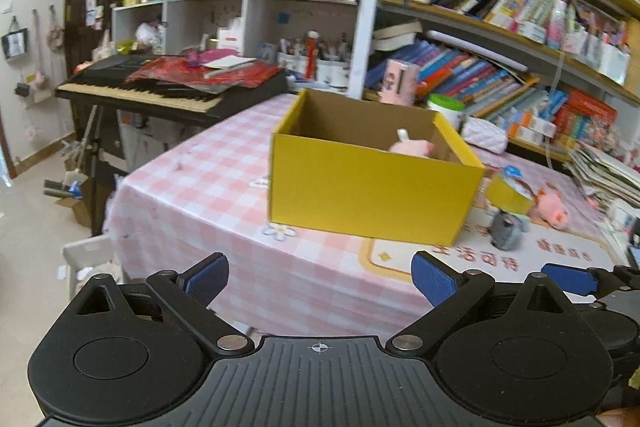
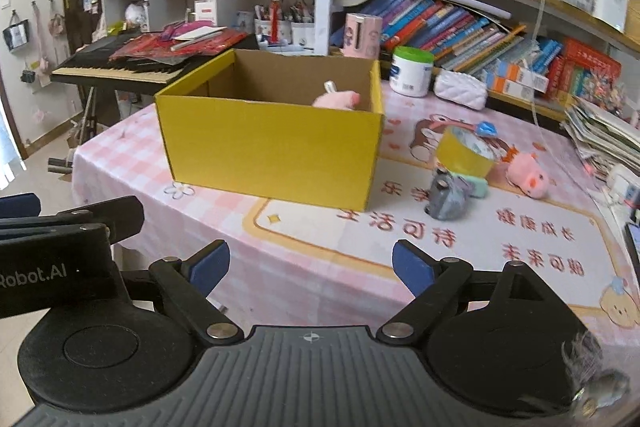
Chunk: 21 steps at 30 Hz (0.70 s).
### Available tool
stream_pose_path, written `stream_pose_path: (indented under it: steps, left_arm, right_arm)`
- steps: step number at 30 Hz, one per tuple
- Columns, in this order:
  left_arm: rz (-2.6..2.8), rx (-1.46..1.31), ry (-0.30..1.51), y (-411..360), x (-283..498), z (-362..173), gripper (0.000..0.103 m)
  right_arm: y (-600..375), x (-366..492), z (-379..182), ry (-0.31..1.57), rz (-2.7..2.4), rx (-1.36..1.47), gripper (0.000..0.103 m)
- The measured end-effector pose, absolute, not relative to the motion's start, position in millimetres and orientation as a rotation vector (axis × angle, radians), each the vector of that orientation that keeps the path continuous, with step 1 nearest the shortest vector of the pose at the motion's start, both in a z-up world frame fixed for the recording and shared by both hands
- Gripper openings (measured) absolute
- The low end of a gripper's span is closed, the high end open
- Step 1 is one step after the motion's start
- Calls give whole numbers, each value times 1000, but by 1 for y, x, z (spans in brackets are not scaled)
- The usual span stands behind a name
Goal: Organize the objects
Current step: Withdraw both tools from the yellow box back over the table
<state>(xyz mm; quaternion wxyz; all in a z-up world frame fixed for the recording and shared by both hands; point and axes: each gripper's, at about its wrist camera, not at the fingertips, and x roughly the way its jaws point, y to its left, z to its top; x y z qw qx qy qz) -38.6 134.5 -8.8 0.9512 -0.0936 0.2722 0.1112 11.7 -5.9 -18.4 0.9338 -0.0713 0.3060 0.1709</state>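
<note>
A yellow cardboard box (image 1: pixel 372 187) stands open on the pink checked table; it also shows in the right wrist view (image 2: pixel 272 155). A pink plush toy (image 2: pixel 336 99) lies inside it, also seen in the left wrist view (image 1: pixel 412 148). To the box's right lie a yellow tape roll (image 2: pixel 464 151), a grey plush toy (image 2: pixel 446 199), a small mint block (image 2: pixel 476 188) and a pink pig plush (image 2: pixel 526 177). My left gripper (image 1: pixel 320 281) is open and empty above the table's near edge. My right gripper (image 2: pixel 310 265) is open and empty, short of the box.
A keyboard piano (image 1: pixel 160 87) with red papers stands left of the table. Bookshelves (image 2: pixel 480 19) line the back. A white jar (image 2: pixel 412 71), a white quilted pouch (image 2: pixel 460 91) and a pink box (image 2: pixel 362 35) stand behind the yellow box. Stacked papers (image 2: pixel 604 135) lie at right.
</note>
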Motion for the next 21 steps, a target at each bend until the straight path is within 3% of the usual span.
stream_pose_path:
  steps: [21]
  left_arm:
    - [-62, -195, 602, 75, 2, -16, 100]
  right_arm:
    - [-82, 11, -14, 645, 69, -110, 90]
